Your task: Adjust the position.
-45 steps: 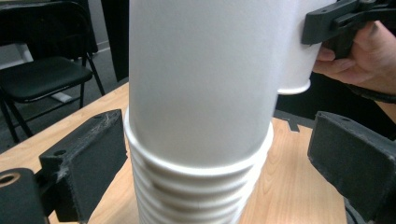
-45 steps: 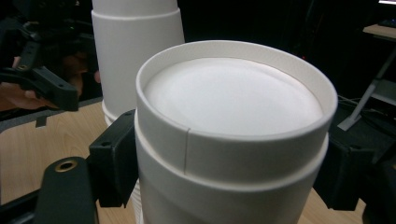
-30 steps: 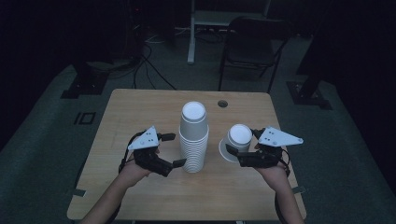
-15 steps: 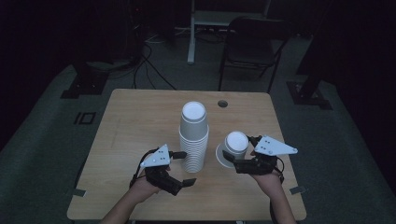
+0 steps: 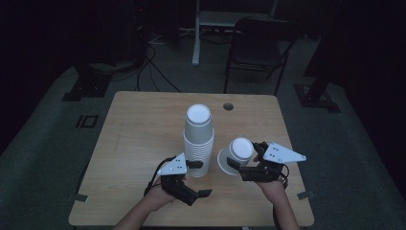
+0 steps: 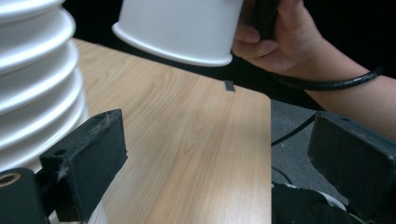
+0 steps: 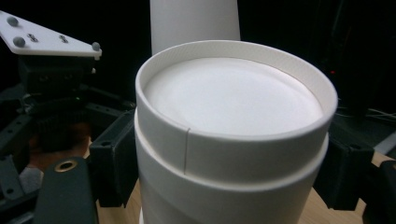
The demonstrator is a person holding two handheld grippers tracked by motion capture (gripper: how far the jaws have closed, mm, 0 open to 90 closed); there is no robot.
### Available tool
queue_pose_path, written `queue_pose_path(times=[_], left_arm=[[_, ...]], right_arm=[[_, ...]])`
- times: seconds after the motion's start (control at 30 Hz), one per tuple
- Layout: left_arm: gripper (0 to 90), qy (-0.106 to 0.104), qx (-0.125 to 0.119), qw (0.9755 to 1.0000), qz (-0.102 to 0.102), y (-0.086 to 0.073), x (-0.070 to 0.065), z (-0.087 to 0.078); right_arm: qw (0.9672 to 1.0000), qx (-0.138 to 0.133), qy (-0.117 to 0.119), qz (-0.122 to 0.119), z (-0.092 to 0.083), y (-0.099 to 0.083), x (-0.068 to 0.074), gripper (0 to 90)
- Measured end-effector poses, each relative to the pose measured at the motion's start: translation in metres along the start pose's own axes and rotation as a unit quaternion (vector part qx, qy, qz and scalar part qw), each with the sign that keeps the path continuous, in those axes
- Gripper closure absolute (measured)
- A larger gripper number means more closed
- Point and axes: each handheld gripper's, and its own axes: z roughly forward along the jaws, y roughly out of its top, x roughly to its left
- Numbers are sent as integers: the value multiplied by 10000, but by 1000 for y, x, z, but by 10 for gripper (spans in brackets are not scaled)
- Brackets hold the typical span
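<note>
Left claw [image 5: 197, 178]: released, jaws spread wide and empty, low over the counter [image 5: 134, 143] just beside the foot of the cup stack [image 5: 198, 139]. In the left gripper view the stack's ribbed rims [image 6: 32, 88] sit close against one jaw, with bare wood between the two jaws. Likely purpose: posed to steady or take hold of the stack's base; it grips nothing yet.

Cup stack: white paper cups, nested upside down, standing upright near the counter's middle. Inverted nesting keeps the column stable and leaves the top cup free to lift.

Single cup [image 5: 235, 154]: white, bottom facing up toward the camera, tilted, separate from the stack and just to its right. The left gripper view shows its rim [image 6: 173, 46] raised off the counter, so it is carried, not set down.

Right claw [image 5: 245, 162]: clenched on the single cup, one jaw pressing each side of the wall below the base ring [image 7: 233, 140], as the right gripper view shows. Side grip leaves the open mouth unobstructed, which suits placing the cup mouth-down on the counter or back over the stack; which one cannot be told.

Background: a chair [image 5: 256, 48] beyond the counter's far edge.
</note>
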Motion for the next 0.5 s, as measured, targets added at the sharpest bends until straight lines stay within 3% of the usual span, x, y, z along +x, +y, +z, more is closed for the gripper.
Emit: queue_pose_path(times=[0.33,0.5], left_arm=[[63,-110,-36,9999,-49,2,-2,15],[63,-147,-185,9997,-33,5,-2,19]], right_arm=[[10000,-79,20,-4,0,0,3,214],[9999,-131,9,-99,0,3,6,214]])
